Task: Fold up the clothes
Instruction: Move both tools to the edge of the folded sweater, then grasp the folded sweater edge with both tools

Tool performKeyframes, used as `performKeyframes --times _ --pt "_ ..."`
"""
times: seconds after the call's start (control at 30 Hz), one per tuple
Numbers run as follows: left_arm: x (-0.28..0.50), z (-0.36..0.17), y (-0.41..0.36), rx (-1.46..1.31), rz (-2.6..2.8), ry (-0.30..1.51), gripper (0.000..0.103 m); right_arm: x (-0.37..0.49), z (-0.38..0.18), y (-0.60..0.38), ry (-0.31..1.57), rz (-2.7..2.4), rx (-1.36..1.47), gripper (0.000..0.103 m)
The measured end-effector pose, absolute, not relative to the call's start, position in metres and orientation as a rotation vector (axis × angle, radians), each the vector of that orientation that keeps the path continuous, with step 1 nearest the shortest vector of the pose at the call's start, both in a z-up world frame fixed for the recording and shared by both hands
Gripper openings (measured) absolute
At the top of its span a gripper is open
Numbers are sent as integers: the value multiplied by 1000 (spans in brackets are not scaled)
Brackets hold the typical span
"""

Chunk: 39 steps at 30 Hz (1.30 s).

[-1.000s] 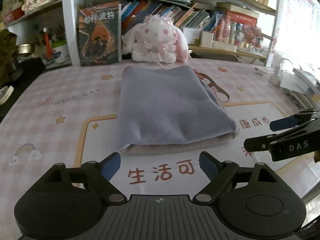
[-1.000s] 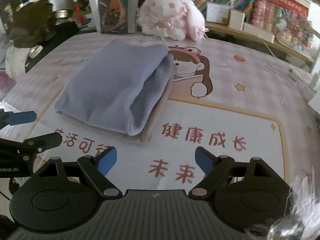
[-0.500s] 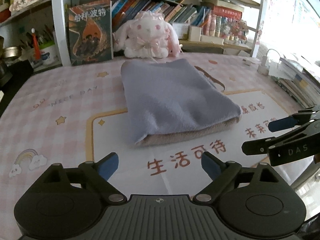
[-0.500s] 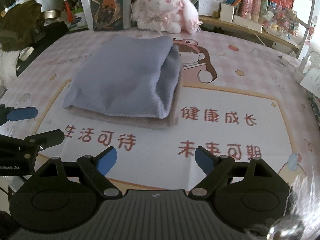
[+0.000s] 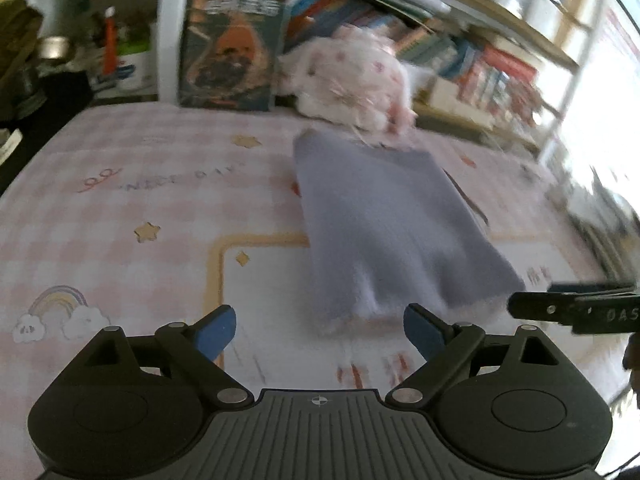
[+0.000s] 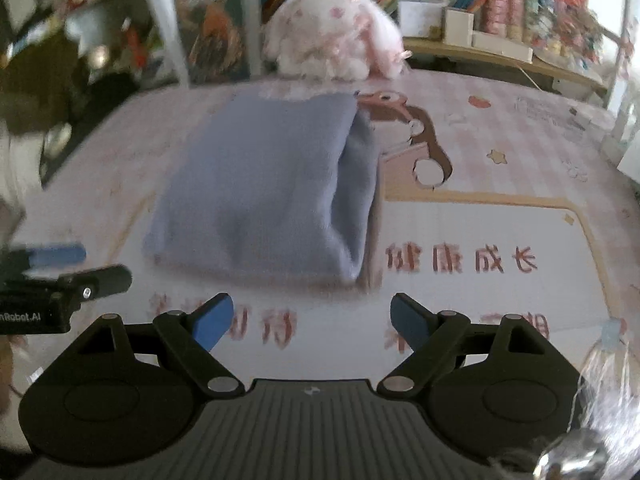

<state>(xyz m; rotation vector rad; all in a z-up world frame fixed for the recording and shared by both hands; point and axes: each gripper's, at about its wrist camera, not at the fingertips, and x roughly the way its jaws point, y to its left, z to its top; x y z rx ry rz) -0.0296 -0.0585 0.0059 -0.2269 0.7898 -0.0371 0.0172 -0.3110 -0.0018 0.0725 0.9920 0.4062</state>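
Observation:
A folded lavender-grey fleece garment (image 5: 392,224) lies flat on the pink checked table mat (image 5: 120,208); it also shows in the right wrist view (image 6: 264,188), with its open folded edge facing right. My left gripper (image 5: 320,330) is open and empty, just short of the garment's near edge. My right gripper (image 6: 312,318) is open and empty, just short of the near edge too. Each gripper shows at the side of the other's view: the right one (image 5: 576,310), the left one (image 6: 60,272). Both views are motion-blurred.
A pink plush rabbit (image 5: 352,84) sits right behind the garment, against a bookshelf (image 5: 500,68) full of books. An upright book (image 5: 232,44) stands left of the plush. Dark clutter lies at the mat's left edge (image 6: 60,80).
Both grippers have moved closer to the garment's near edge and swung, blurring the views. The garment lies as before. Both grippers stay open.

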Motion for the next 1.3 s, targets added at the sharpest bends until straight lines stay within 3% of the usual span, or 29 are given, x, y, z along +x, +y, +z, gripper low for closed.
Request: performKeyframes --times 0.27,0.5,0.57,0.63,0.67,0.73,0.83,0.93,1.07,1.2,1.3 --pt "29 -18 -31 -432 6 854 92 86 -12 -328 1083 402 388 85" --pt "48 -34 -24 -612 -42 881 84 111 -25 -322 1130 451 402 76" --pt "52 -38 -25 -670 -61 884 78 116 -27 -322 1132 465 401 71" --pt "56 -42 -27 -724 -80 882 59 119 -27 -321 1124 483 390 57" --pt "57 -41 -30 -731 -80 879 55 118 -24 -319 1102 498 364 54" --pt "55 -32 -42 -692 -55 869 51 115 -18 -316 1058 528 313 39" --pt "51 -19 -59 -634 -18 853 45 111 -8 -312 992 572 237 29" --pt "47 -7 -73 -539 -18 841 44 96 8 -308 858 626 115 25" --pt "51 -18 -58 -618 -41 884 50 105 -4 -324 951 604 191 27" --pt "55 -30 -45 -690 -52 904 63 116 -16 -338 1043 583 276 42" --pt "60 -38 -45 -732 -47 905 70 127 -27 -346 1100 584 351 46"
